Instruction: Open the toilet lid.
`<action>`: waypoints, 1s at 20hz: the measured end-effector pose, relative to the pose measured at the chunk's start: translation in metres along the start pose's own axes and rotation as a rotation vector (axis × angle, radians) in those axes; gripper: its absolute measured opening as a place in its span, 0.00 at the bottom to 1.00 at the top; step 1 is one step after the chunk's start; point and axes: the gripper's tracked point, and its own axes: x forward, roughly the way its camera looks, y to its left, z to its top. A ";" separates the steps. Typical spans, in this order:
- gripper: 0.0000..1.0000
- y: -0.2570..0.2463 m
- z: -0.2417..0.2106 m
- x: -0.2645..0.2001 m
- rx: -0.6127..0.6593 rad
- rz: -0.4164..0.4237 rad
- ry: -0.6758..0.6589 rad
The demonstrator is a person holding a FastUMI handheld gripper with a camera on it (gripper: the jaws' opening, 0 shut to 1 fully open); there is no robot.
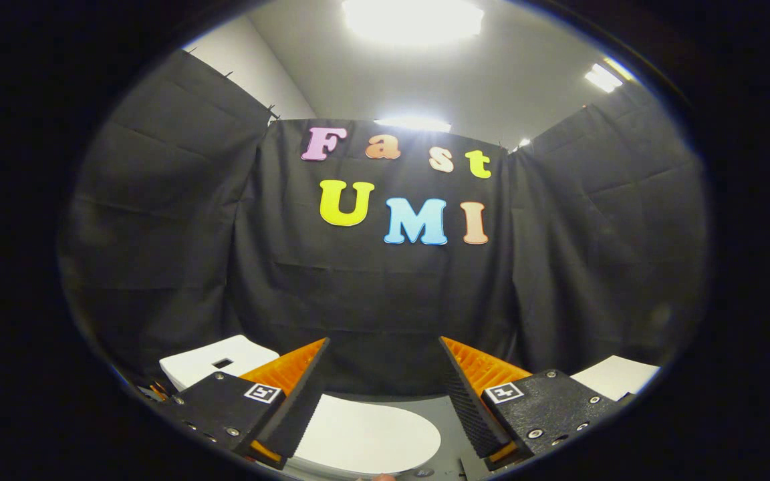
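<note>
Fingers of the gripper [383,391] stand wide apart w/ nothing between them but air; they hover above the toilet lid [365,437], touching nothing.

Scene, left to right: beside the left finger sits a white block [214,361] w/ a small dark rectangular slot on top, what it is can't be told. Next, low between the fingers and partly under the left one, is the toilet lid: white, smooth, oval, lying flat and closed. Its rounded rim curves toward the right finger; a strip of grey floor [448,411] shows past it. Just right of the right finger is a white flat-topped object [615,375], partly hidden. Far behind everything hangs the booth's black cloth wall [371,294], w/ ceiling lights [412,19] above.

Step in hand, as a judgement: approach, lid not yet lifted. To do it well, prob. lower the fingers to the lid's rim, catch the edge from beneath or pinch it, then swing up in an arc about the hinge, not straight up. Hinge side can't be told from here.

In the way: nothing lies on the lid. The white block sits close on the left, so keep the approach centred.
</note>
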 end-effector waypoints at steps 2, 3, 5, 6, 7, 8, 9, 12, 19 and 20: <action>0.94 0.000 -0.003 0.001 0.006 0.000 0.007; 0.94 0.001 -0.005 0.001 0.009 0.000 0.011; 0.95 0.000 -0.008 0.002 0.019 0.000 0.018; 0.95 0.001 -0.010 0.003 0.027 0.002 0.021; 0.95 0.002 -0.012 0.004 0.037 0.004 0.025; 0.95 0.003 -0.015 0.005 0.048 0.007 0.032; 0.95 0.005 -0.019 0.006 0.060 0.009 0.040; 0.95 0.009 -0.030 0.011 0.109 0.021 0.063; 0.95 0.007 -0.067 0.019 0.216 0.005 0.145; 0.95 0.003 -0.073 0.020 0.246 -0.013 0.153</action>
